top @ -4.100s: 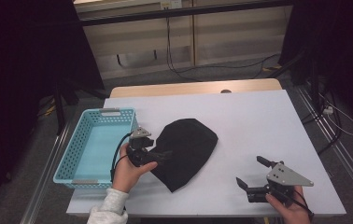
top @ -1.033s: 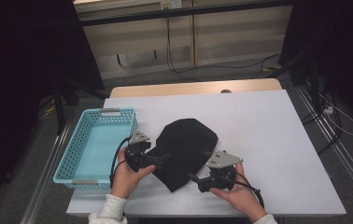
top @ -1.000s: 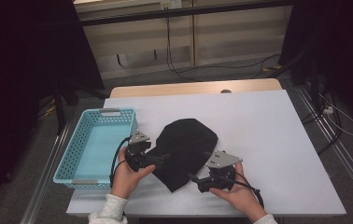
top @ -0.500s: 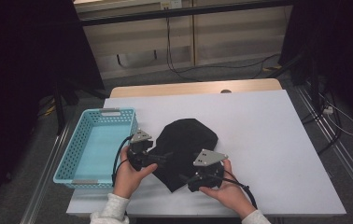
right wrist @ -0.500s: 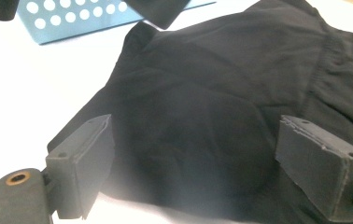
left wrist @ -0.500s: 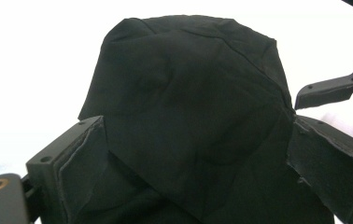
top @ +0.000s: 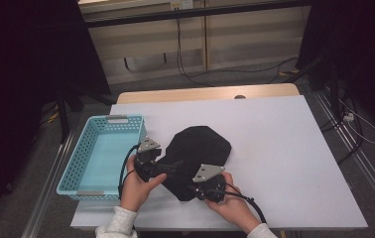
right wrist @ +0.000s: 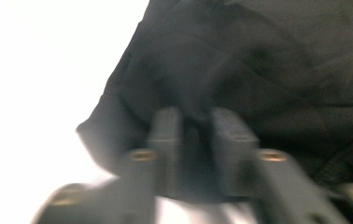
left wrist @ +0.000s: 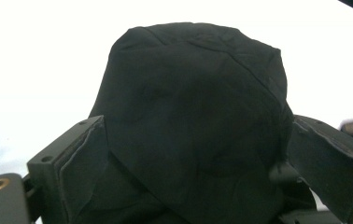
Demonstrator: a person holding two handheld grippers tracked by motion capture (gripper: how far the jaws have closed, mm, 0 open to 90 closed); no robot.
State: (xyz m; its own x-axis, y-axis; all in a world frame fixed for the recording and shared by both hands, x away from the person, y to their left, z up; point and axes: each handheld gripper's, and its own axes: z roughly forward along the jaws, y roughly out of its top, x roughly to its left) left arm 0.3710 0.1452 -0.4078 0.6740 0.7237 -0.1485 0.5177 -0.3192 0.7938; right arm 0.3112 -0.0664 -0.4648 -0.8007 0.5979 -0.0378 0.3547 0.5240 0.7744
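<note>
Overhead, a black cloth [top: 195, 156] is seen lying crumpled on the white table [top: 284, 148], beside a perforated turquoise basket [top: 101, 148]. Soft matte creases are revealed up close, where the left gripper [left wrist: 193, 158] is spread wide around the cloth [left wrist: 193, 116], while the blurred right gripper [right wrist: 195, 140] is nearly closed, pinching its edge [right wrist: 240, 60].

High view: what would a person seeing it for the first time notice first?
First, the black cloth lying crumpled near the front of the white table, with a hand-held gripper at each side: the left hand-held gripper at its left edge and the right hand-held gripper at its near corner. Next, the turquoise basket at the table's left edge.
</note>
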